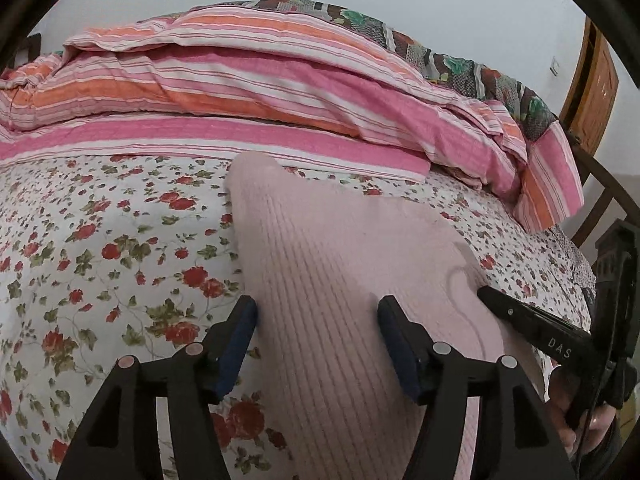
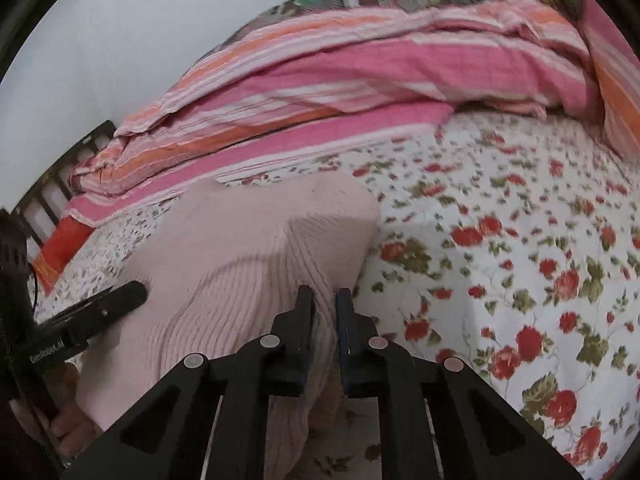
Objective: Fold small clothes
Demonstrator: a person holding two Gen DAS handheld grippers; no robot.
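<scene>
A pale pink ribbed knit garment (image 1: pixel 328 264) lies on the floral bedsheet (image 1: pixel 100 240), running away from me towards the striped quilt. My left gripper (image 1: pixel 318 316) is open, its blue pads standing either side of the garment's near part without pressing it. In the right wrist view the garment (image 2: pixel 248 240) bulges up in a fold. My right gripper (image 2: pixel 325 300) is shut on a pinch of its ribbed fabric near the right edge. A finger (image 1: pixel 520 314) of the right gripper rests at the garment's right side, and a finger (image 2: pixel 120 300) of the left gripper at its left side.
A folded pink and orange striped quilt (image 1: pixel 260 80) lies along the far side of the bed, with a patchwork blanket (image 1: pixel 460 64) behind it. A wooden door (image 1: pixel 592 92) stands at the far right. Dark bed rails (image 2: pixel 52 196) show at the left. A hand (image 2: pixel 68 428) grips the left tool.
</scene>
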